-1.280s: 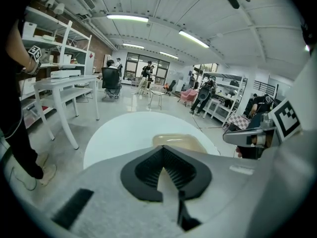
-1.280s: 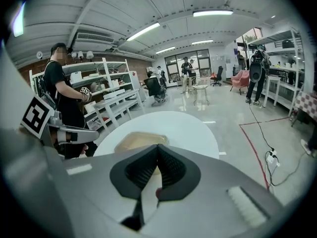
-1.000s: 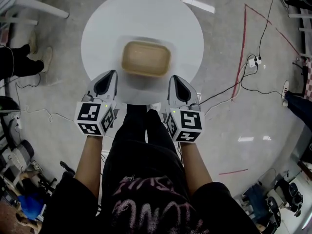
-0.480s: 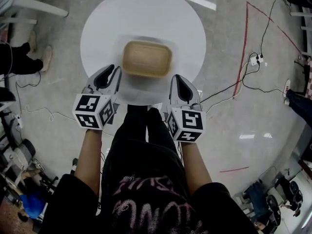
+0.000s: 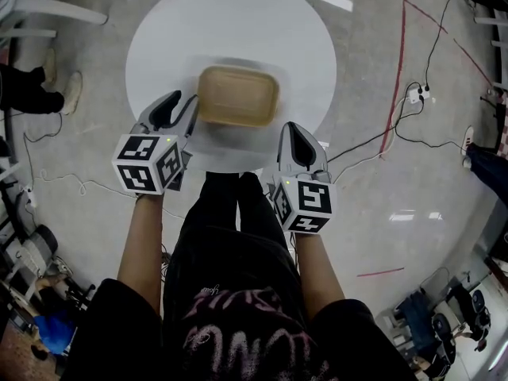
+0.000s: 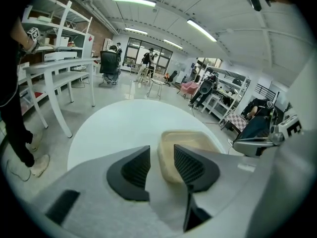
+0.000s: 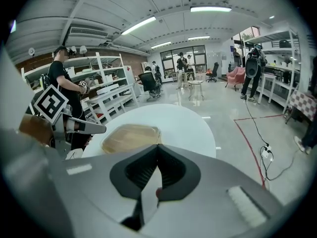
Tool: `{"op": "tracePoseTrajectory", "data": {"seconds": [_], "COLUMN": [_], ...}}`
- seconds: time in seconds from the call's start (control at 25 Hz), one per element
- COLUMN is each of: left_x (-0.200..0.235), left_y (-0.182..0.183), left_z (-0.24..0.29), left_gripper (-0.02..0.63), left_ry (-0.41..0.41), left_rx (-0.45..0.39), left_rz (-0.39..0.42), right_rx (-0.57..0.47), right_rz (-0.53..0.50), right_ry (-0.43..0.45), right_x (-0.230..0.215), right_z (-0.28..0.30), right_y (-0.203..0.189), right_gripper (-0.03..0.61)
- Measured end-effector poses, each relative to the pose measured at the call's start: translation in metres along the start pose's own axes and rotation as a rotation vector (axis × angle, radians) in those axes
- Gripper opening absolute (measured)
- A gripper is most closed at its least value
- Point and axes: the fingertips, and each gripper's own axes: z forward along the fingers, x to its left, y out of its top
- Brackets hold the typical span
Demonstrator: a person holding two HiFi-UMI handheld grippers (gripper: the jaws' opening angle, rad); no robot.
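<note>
The right gripper (image 5: pixel 292 133) hung at the near edge of the round table (image 5: pixel 230 14), jaws pressed together on nothing. The left gripper (image 5: pixel 168 105), jaws parted and empty, sat just beside the left rim of the tub (image 5: pixel 238 95), which lay on the table's near half.

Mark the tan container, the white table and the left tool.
tan container (image 5: pixel 238 95), head view, its centre.
white table (image 5: pixel 238 22), head view, bare far surface.
left tool (image 6: pixel 161 152), left gripper view, midway between its fingertips.

Left tongs (image 6: pixel 161 163), jaws apart, ahead of right tongs (image 7: pixel 157 168), jaws together.
</note>
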Motion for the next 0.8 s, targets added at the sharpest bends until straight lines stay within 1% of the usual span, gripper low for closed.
{"op": "tracePoseTrajectory", "data": {"seconds": [0.16,0.36,0.56,0.8], "left_x": [0.001,0.003,0.003,0.004], "left_y": [0.000,-0.003,-0.002,-0.004], "left_z": [0.008,0.018,0.023,0.026], "left_gripper": [0.146,0.149,0.149,0.144], "left_ry": [-0.014,-0.049,-0.062,-0.112], "left_rx": [0.020,0.043,0.049,0.065], "left_rz": [0.008,-0.031,-0.028,-0.085], "right_rx": [0.012,0.028,0.033,0.038], "right_rz": [0.003,0.006,0.008,0.011], "right_ry": [-0.008,-0.017,-0.023,-0.027], "right_x": [-0.004,-0.007,-0.011,-0.012], "right_z": [0.002,0.006,0.013,0.019], "right_y": [-0.003,-0.008,-0.007,-0.006], "right_gripper": [0.008,0.008,0.008,0.008]}}
